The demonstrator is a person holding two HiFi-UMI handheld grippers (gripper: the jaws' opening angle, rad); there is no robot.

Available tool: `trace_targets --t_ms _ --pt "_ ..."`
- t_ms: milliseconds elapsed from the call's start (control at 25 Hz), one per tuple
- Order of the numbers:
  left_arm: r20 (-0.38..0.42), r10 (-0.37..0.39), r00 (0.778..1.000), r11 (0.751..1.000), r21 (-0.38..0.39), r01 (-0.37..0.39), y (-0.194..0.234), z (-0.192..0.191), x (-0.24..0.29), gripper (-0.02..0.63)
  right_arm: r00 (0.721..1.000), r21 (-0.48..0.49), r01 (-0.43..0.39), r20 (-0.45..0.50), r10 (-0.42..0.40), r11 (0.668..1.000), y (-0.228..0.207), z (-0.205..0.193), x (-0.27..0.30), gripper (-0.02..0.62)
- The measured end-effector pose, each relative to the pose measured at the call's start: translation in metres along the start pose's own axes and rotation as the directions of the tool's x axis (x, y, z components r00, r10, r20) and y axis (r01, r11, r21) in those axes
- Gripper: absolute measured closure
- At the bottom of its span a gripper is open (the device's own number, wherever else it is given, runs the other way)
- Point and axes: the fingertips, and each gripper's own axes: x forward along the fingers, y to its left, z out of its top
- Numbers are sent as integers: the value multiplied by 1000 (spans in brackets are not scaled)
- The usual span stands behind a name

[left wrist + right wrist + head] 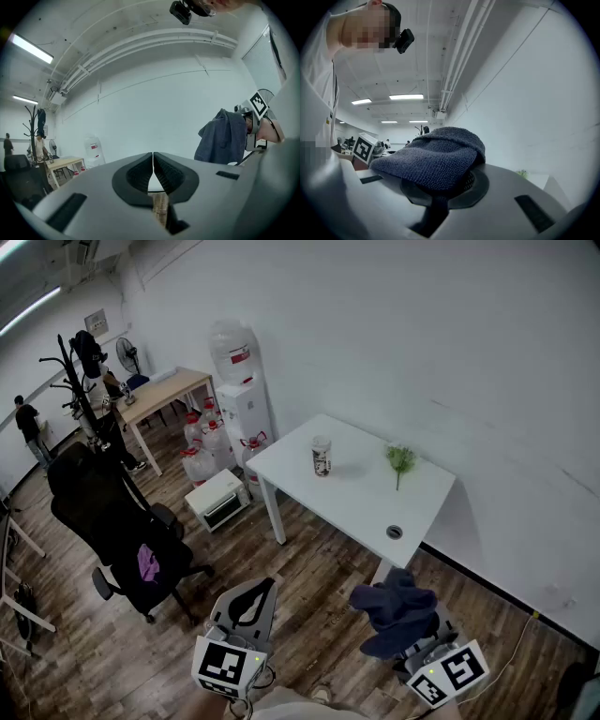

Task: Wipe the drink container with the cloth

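A drink cup [322, 457] with a dark sleeve stands upright on the white table [417, 507], toward its left end. My right gripper [405, 620] is held level well short of the table, shut on a dark blue cloth [394, 609] that drapes over its jaws. In the right gripper view the cloth [433, 159] covers the jaws and hides the fingertips. My left gripper [251, 601] is beside it on the left, shut with nothing between its black pads [140, 174]. From the left gripper view the hanging cloth [224, 137] shows at the right.
A small green plant [400, 460] lies on the table's right half, near a cable hole [395, 532]. A water dispenser [242, 395] and several water jugs [202, 451] stand left of the table, with a white microwave [217, 500] on the floor. A black office chair [112, 521] is at the left.
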Motion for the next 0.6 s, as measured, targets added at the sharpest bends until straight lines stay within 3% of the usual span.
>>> trace_targets --t_ms 600 --pt "5 -26 1000 999 -19 26 5 -3 11 584 999 1 -6 -34 6 1000 -1 -12 16 552"
